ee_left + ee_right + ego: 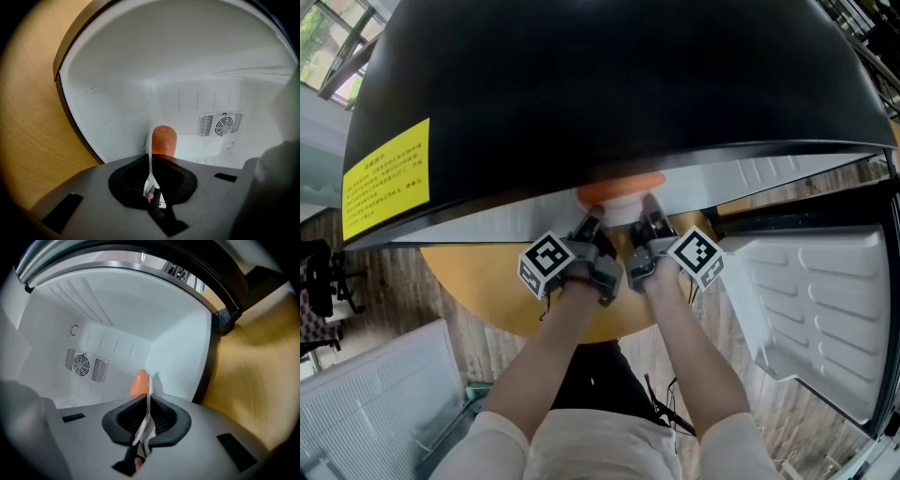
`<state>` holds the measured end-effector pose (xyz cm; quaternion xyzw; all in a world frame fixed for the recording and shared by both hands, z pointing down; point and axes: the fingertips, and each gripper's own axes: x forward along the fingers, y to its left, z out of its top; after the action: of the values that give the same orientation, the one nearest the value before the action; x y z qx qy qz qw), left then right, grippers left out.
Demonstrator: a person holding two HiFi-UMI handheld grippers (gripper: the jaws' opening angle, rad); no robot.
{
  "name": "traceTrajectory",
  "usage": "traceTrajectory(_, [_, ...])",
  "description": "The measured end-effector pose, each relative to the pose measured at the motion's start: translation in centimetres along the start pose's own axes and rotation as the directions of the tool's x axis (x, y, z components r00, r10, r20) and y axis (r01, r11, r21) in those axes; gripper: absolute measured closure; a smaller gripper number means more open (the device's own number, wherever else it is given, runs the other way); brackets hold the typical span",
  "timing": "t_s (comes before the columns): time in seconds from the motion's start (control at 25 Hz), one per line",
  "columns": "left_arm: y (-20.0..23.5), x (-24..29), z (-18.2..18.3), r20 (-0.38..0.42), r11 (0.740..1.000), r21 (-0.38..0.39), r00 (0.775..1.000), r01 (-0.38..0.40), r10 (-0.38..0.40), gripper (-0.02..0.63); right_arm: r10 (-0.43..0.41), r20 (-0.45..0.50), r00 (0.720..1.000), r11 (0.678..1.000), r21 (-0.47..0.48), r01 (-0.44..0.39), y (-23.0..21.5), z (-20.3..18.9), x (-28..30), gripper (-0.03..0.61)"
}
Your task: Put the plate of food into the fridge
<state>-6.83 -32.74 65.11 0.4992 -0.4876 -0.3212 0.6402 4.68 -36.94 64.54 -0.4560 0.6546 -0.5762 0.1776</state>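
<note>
A white plate (623,214) carrying an orange piece of food (621,186) is sitting at the open mouth of the black fridge (581,84), just past its front edge. No view is showing whether it is touching the white floor inside. The left gripper (591,223) and the right gripper (649,216) are working side by side on the plate's near rim. Each is holding its fingers (127,417) closed tight on that thin rim, which is showing edge-on between the pads in both gripper views. The fridge door (816,300) is standing open at the right. A round fan vent (220,124) is showing on the back wall.

Both grips are on the same side, so the far rim is probably wanting to sag. Doing the step well likely means keeping both hands level and moving together, sliding the plate well in toward the back wall, and lowering it flat. Only then should both grips let go together, because the rounded food could roll if the plate tips.
</note>
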Motion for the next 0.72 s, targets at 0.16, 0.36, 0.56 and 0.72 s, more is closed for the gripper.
traceTrajectory(0.16, [-0.04, 0.10, -0.24, -0.018, 1.000, 0.008, 1.000, -0.011, 0.011, 0.578, -0.005, 0.007, 1.000, 1.000, -0.025, 0.005, 0.11, 0.10, -0.05, 0.541])
traceTrajectory(0.36, [-0.23, 0.17, -0.33, -0.028, 1.000, 0.009, 1.000, -0.014, 0.014, 0.577, -0.030, 0.007, 1.000, 0.998, -0.061, 0.030, 0.02, 0.06, -0.15, 0.540])
traceTrajectory(0.56, [-0.67, 0.00, -0.44, -0.046, 1.000, 0.018, 0.999, -0.006, 0.007, 0.523, -0.044, 0.001, 0.999, 0.995, -0.085, 0.044, 0.34, -0.14, -0.28, 0.516])
traceTrajectory(0.72, [-0.72, -0.18, -1.02, -0.073, 0.999, 0.026, 0.997, -0.020, 0.022, 0.495, -0.064, 0.007, 0.998, 0.992, -0.106, 0.064, 0.40, -0.06, -0.65, 0.482])
